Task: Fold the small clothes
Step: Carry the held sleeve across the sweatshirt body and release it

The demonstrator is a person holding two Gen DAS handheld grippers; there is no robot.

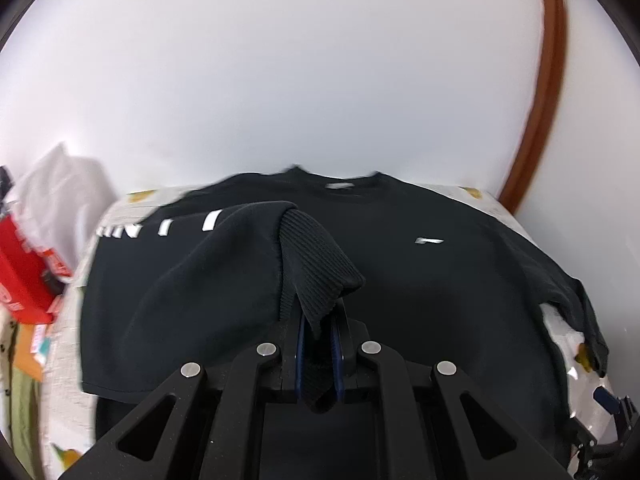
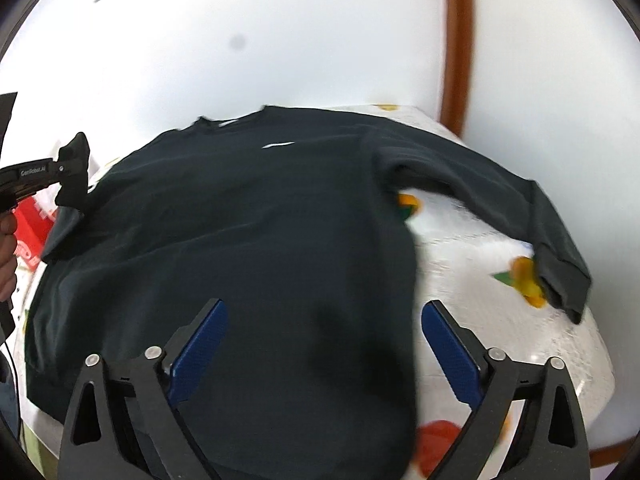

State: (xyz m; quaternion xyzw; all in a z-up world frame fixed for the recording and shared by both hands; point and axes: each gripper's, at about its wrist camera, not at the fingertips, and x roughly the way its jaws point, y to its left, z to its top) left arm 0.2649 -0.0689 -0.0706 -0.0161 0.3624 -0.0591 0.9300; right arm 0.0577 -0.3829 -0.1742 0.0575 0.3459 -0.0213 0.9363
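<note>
A black sweatshirt (image 2: pixel 256 232) lies spread front-up on a small table with a white fruit-print cloth (image 2: pixel 500 320). My left gripper (image 1: pixel 320 320) is shut on the ribbed cuff (image 1: pixel 320 272) of one sleeve and holds it lifted over the sweatshirt's body (image 1: pixel 420 300). That gripper shows at the left in the right wrist view (image 2: pixel 72 168), with the cuff in it. My right gripper (image 2: pixel 324 320) is open and empty, hovering above the sweatshirt's lower right part. The other sleeve (image 2: pixel 520 216) lies stretched out to the right, its cuff near the table edge.
A white wall rises behind the table, with a brown wooden frame (image 1: pixel 548 80) at the right. A red box (image 1: pixel 24 272) and white cloth (image 1: pixel 60 184) are piled left of the table. The table edge (image 2: pixel 600 360) drops off close on the right.
</note>
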